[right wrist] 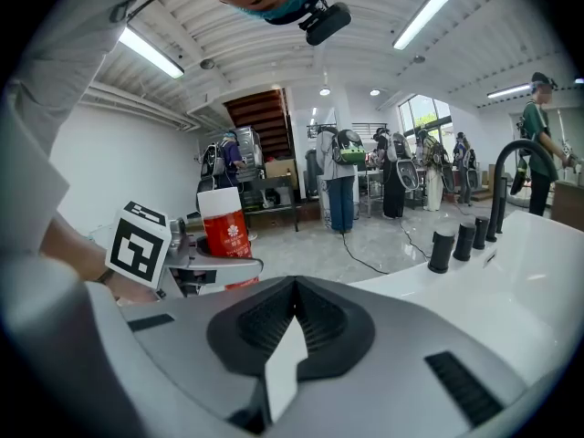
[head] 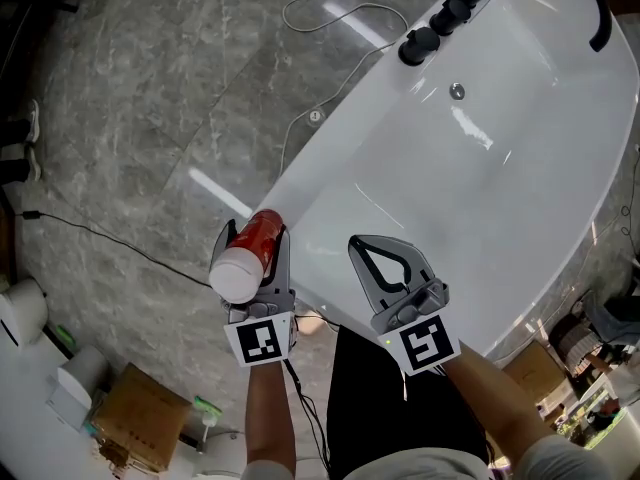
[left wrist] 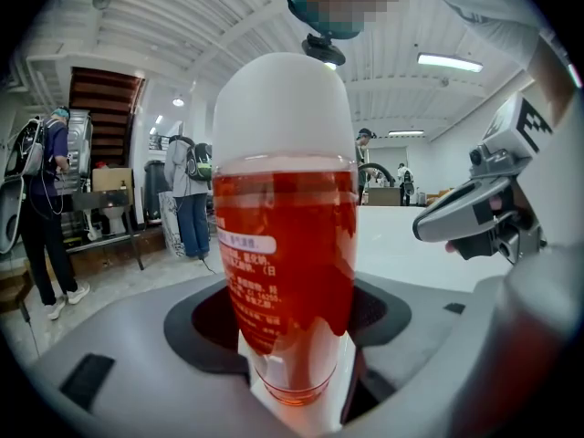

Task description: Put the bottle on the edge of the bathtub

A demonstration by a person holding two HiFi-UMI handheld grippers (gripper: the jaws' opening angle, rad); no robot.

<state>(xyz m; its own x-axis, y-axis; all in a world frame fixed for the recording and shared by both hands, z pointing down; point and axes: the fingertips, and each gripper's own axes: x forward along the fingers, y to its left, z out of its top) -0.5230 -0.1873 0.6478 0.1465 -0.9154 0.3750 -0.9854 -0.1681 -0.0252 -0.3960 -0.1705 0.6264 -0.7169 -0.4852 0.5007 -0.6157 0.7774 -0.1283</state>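
Note:
A red bottle with a white cap point(head: 248, 253) stands upright in my left gripper point(head: 252, 258), whose jaws are shut on its lower body. In the left gripper view the red bottle point(left wrist: 286, 235) fills the middle, gripped near its base. It hangs just left of the white bathtub's near rim point(head: 330, 168). My right gripper point(head: 385, 258) is shut with nothing in it, held over the tub's near end. From the right gripper view the bottle point(right wrist: 224, 229) shows at left, held by the left gripper, with the bathtub rim point(right wrist: 429, 286) at right.
Black faucet knobs point(head: 440, 23) and a spout point(head: 600, 13) sit along the tub's far rim. Cables point(head: 110, 238) trail over the grey marble floor. A cardboard box point(head: 140, 418) and toilets point(head: 25, 313) stand at bottom left. People stand in the background of both gripper views.

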